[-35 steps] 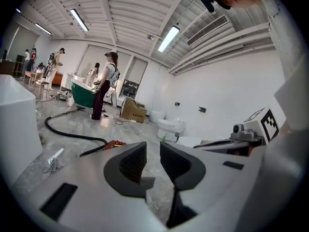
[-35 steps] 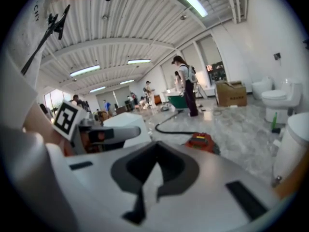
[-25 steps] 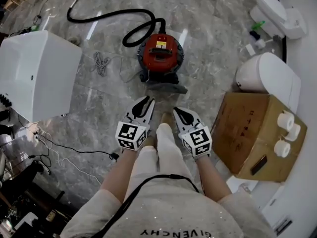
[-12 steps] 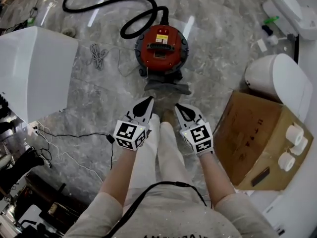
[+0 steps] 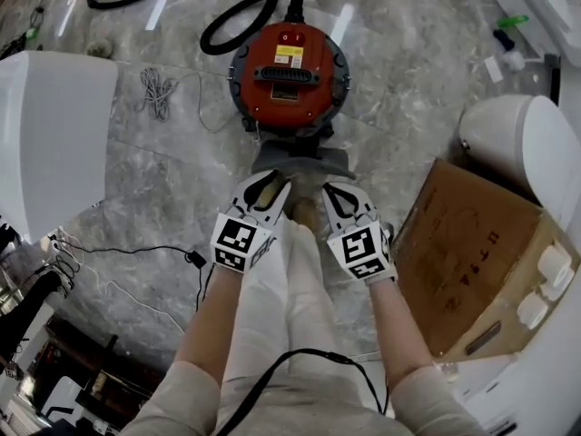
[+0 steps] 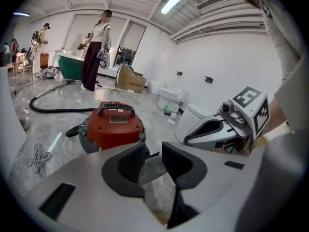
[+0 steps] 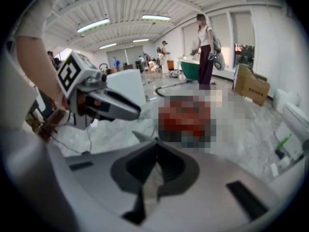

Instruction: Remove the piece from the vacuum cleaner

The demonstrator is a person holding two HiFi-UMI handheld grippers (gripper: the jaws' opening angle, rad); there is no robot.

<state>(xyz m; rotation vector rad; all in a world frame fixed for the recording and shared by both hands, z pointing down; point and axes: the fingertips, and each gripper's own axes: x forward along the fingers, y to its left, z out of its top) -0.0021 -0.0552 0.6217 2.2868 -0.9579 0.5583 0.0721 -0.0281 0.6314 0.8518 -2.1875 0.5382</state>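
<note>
The left gripper's (image 5: 272,185) jaws stand a little apart and have just been opening, with nothing between them. The right gripper's (image 5: 329,189) jaws are pressed together and empty. Both grippers point down and forward, side by side, each in one of the person's hands. Just ahead of their tips a grey piece (image 5: 300,159) lies on the floor (image 5: 408,89) against the near side of the red vacuum (image 5: 289,73). Whether either tip touches it cannot be told. A black hose (image 5: 238,18) curls away from the vacuum's far side. A cardboard box (image 5: 458,243) sits to the right, well apart from the vacuum.
</note>
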